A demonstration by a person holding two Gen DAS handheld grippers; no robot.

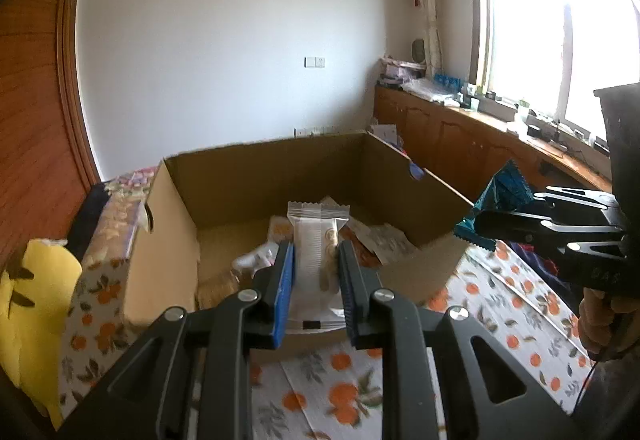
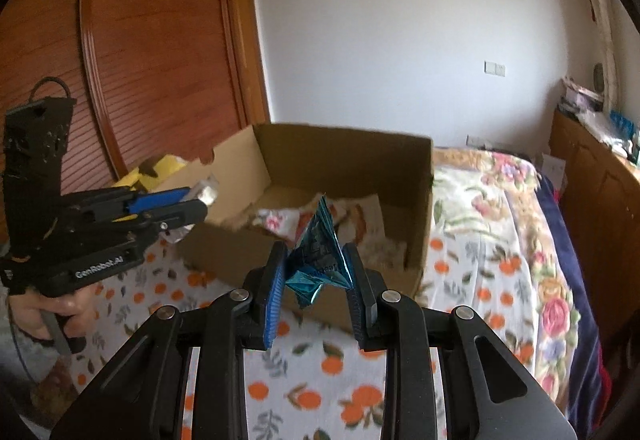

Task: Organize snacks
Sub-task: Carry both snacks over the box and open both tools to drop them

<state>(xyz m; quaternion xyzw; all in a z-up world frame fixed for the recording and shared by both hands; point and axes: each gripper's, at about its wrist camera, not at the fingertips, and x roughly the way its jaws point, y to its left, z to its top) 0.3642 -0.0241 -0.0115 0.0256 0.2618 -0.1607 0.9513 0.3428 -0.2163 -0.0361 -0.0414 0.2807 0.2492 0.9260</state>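
Observation:
My left gripper (image 1: 315, 246) is shut on a white snack packet (image 1: 316, 252), held upright in front of the open cardboard box (image 1: 256, 176). In the right wrist view the same gripper (image 2: 202, 200) sits at the left, near the box's near-left corner. My right gripper (image 2: 315, 254) is shut on a crumpled blue foil snack packet (image 2: 318, 254), just before the box's front wall (image 2: 224, 244). The left wrist view shows that gripper (image 1: 476, 224) with the blue packet (image 1: 506, 188) at the box's right corner. Several loose snack wrappers (image 1: 384, 240) lie inside the box.
The box stands on a bed covered with an orange-fruit print sheet (image 1: 340, 396) and a floral blanket (image 2: 500, 200). A yellow soft toy (image 1: 36, 304) lies left of the box. A wooden wardrobe (image 2: 152, 52) is at the left, a cluttered wooden cabinet (image 1: 460, 128) under the window at the right.

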